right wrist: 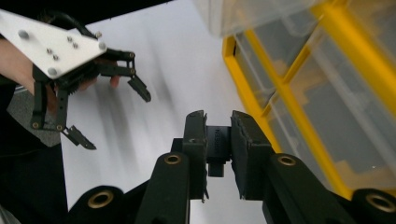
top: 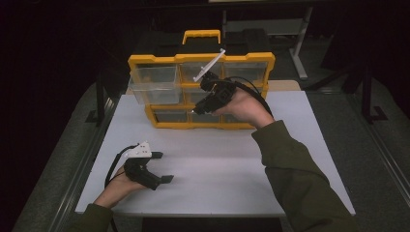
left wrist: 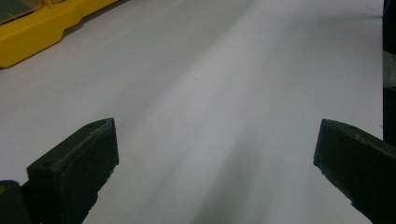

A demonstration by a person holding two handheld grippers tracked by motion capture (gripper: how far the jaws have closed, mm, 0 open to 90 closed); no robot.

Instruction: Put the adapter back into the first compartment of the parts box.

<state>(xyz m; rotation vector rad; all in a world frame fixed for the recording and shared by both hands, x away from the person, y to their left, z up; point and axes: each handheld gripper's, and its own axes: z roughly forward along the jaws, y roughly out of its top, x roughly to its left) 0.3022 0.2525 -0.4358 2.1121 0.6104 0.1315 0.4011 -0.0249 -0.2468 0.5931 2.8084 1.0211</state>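
A yellow organizer case [top: 200, 58] stands upright at the back of the white table [top: 217, 164], its front made of clear drawers. The top-left drawer [top: 153, 82] is pulled out toward me. My right gripper [top: 197, 109] hovers close to the lower middle drawers. In the right gripper view its jaws are shut on a small black block [right wrist: 218, 148], with the yellow frame [right wrist: 289, 112] just to the right. My left gripper [top: 163, 167] rests low on the table near the front left, open and holding nothing [left wrist: 215, 154]. It is also visible across the table [right wrist: 116, 119].
A corner of the yellow case [left wrist: 37, 32] lies far left in the left gripper view. The pulled-out drawer [right wrist: 243, 14] overhangs the right gripper. Behind the table a dark floor and another desk's leg [top: 300, 53] show. The table's front edge is near the left hand.
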